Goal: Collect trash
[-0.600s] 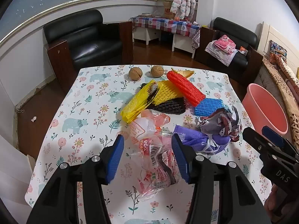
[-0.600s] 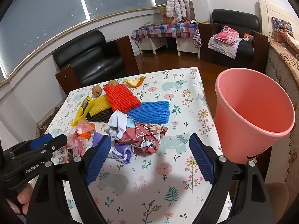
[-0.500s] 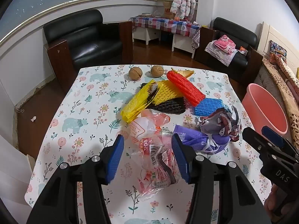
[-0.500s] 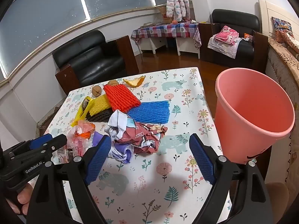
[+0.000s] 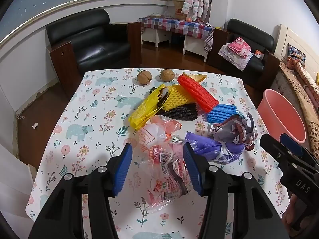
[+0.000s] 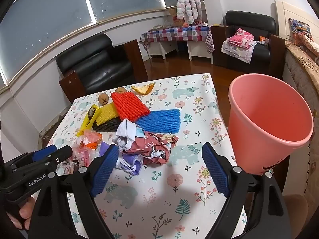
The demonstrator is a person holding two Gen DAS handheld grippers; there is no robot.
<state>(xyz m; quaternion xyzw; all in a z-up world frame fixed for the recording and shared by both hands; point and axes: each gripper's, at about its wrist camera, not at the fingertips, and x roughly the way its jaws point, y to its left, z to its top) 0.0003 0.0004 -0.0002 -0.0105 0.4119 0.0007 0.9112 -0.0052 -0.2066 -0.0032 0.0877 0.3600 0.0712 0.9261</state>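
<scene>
Nothing is shifting since half a second ago; the left gripper (image 5: pixel 157 166) is still hovering, fingers open around the clear wrapper (image 5: pixel 167 171) on the table (image 5: pixel 83 119); the right gripper (image 6: pixel 159 169) is waiting open, holding nothing, bucket (image 6: pixel 267 123) at its 2 o'clock; collecting is not yet starting.

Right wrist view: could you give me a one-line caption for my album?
Open right gripper hovers over a floral table, crumpled paper ahead, pink bucket at its edge.
</scene>
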